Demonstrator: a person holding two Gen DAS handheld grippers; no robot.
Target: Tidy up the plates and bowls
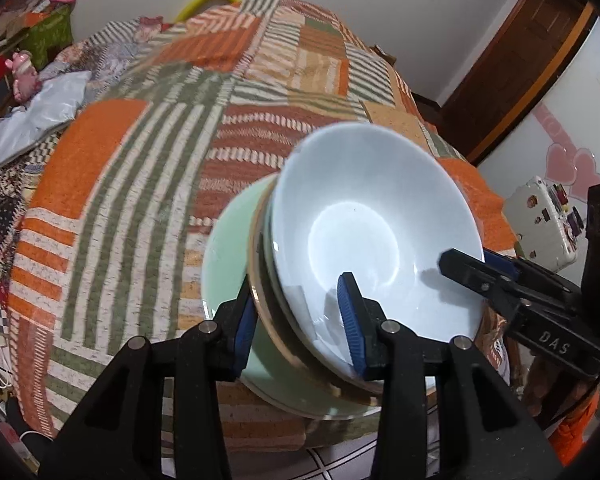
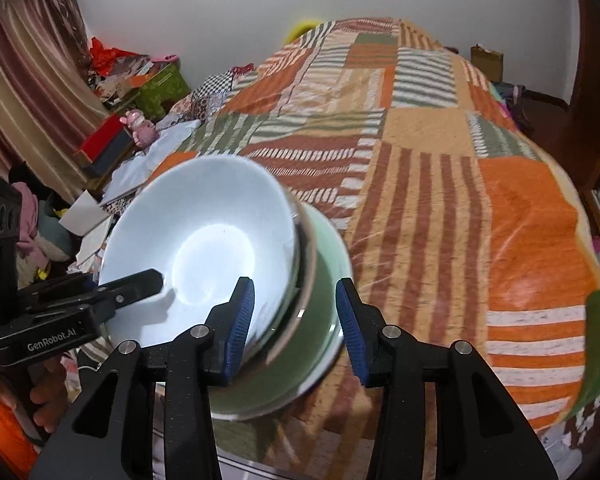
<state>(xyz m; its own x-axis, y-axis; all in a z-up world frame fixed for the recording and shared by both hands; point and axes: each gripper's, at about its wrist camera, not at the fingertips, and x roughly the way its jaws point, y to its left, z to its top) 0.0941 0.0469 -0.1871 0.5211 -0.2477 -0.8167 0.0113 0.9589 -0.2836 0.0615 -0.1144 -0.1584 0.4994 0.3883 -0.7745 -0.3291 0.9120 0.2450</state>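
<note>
I hold a nested stack, a white bowl (image 1: pixel 380 232) over a brown-rimmed dish and a green plate (image 1: pixel 228 240), above the patchwork bed (image 1: pixel 148 152), with both tongs narrowed on its rim. In the left wrist view, my left tongs (image 1: pixel 300 320) pinch the stack's edge at six o'clock and my right tongs (image 1: pixel 466 266) clamp at three o'clock. To do this well, I judge I should lower both hands evenly and keep the pinches firm, lest the pieces slide. The stack tilts; its opening faces up and toward me, its axis leaning away toward twelve o'clock.
</note>
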